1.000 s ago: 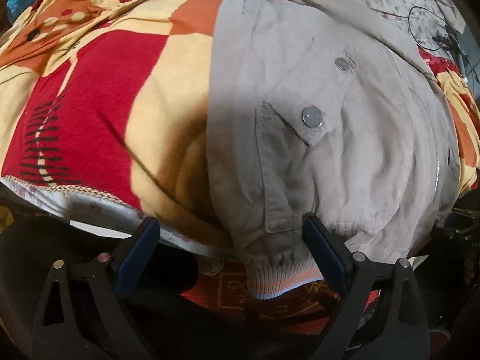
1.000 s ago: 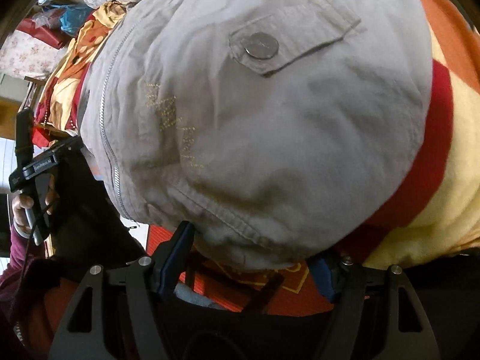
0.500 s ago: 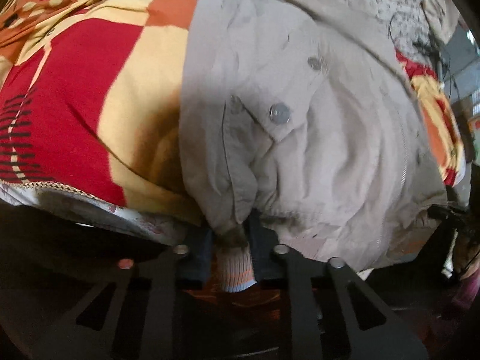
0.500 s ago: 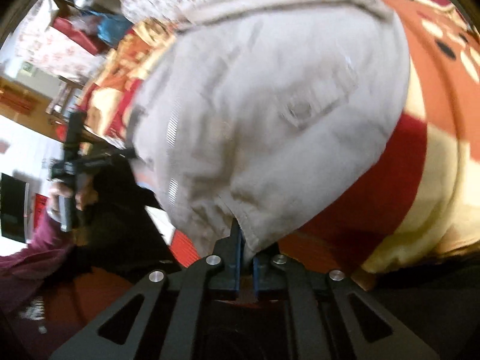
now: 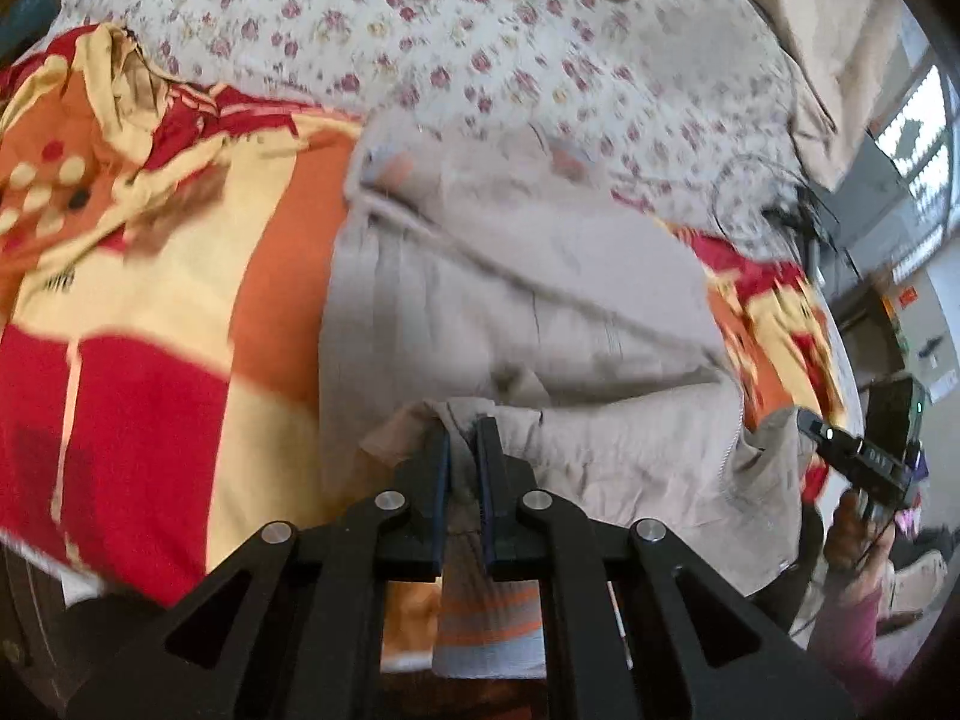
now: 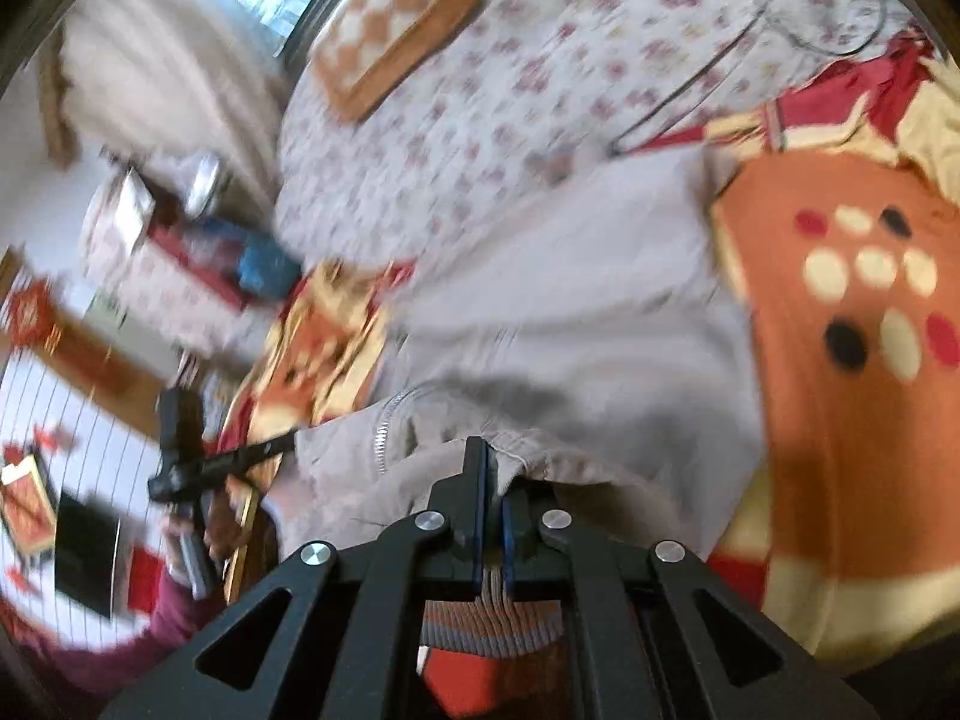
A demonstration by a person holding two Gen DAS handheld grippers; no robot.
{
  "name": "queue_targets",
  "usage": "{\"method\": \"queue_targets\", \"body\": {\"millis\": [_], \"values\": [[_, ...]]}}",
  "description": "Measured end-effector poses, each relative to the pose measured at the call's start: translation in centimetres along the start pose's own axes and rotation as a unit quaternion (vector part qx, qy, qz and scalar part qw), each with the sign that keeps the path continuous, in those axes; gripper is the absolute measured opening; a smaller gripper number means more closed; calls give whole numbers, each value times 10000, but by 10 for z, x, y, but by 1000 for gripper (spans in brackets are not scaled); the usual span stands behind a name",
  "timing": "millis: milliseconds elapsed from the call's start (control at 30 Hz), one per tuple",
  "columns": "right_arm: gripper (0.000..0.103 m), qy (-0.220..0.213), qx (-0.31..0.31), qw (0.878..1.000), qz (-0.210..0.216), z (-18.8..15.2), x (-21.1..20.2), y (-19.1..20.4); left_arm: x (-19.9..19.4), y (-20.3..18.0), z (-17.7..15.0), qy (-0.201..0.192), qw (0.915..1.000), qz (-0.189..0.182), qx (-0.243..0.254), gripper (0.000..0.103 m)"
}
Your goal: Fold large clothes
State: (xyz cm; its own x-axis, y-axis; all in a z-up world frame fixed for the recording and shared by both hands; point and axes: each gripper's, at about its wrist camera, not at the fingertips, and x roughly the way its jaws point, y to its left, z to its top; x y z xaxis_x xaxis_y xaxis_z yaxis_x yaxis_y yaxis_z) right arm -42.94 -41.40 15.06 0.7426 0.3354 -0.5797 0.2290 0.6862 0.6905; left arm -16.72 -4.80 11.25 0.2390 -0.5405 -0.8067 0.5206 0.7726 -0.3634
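A beige jacket (image 5: pixel 516 276) lies on a bed, its lower edge lifted off the blanket. My left gripper (image 5: pixel 462 426) is shut on the jacket's bottom hem, with the grey-and-orange ribbed band (image 5: pixel 486 630) hanging below the fingers. The same jacket (image 6: pixel 570 300) fills the middle of the right wrist view. There my right gripper (image 6: pixel 489 456) is shut on the hem at the other corner, and the ribbed band (image 6: pixel 492 618) hangs under it. Each gripper shows in the other's view, held by a hand: the right gripper (image 5: pixel 852 456) and the left gripper (image 6: pixel 198 462).
Under the jacket lies a red, orange and yellow blanket (image 5: pixel 138 324) over a floral sheet (image 5: pixel 420 30). An orange checked cushion (image 6: pixel 396 24) sits at the bed's far side. A dark cable (image 5: pixel 774 204) loops on the sheet. A shelf with clutter (image 6: pixel 180 228) stands beside the bed.
Both grippers closed on the jacket's hem and rose, lifting the bottom edge off the bed and carrying it over the jacket. More of the floral sheet and the room shows now.
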Motion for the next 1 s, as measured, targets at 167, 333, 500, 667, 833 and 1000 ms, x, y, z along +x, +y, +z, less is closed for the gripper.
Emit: {"method": "queue_targets", "body": {"millis": [167, 333, 500, 667, 833, 1000], "values": [[3, -102, 544, 9976, -425, 20, 26, -30, 25, 6, 21, 180, 9991, -184, -350, 15], [13, 211, 400, 9987, -255, 11, 27, -30, 1, 21, 5, 45, 9972, -285, -685, 64], [40, 584, 183, 9979, -225, -2, 25, -18, -8, 38, -26, 71, 9965, -123, -825, 69], [46, 869, 5, 9956, -347, -16, 31, -9, 2, 51, -67, 552, 9929, -433, -959, 71], [52, 1055, -133, 9936, -374, -26, 31, -5, 6, 56, -98, 878, 9921, -488, -753, 76], [58, 1204, -133, 9918, -405, -30, 33, -5, 15, 45, -118, 1302, 9891, -571, -371, 81]]}}
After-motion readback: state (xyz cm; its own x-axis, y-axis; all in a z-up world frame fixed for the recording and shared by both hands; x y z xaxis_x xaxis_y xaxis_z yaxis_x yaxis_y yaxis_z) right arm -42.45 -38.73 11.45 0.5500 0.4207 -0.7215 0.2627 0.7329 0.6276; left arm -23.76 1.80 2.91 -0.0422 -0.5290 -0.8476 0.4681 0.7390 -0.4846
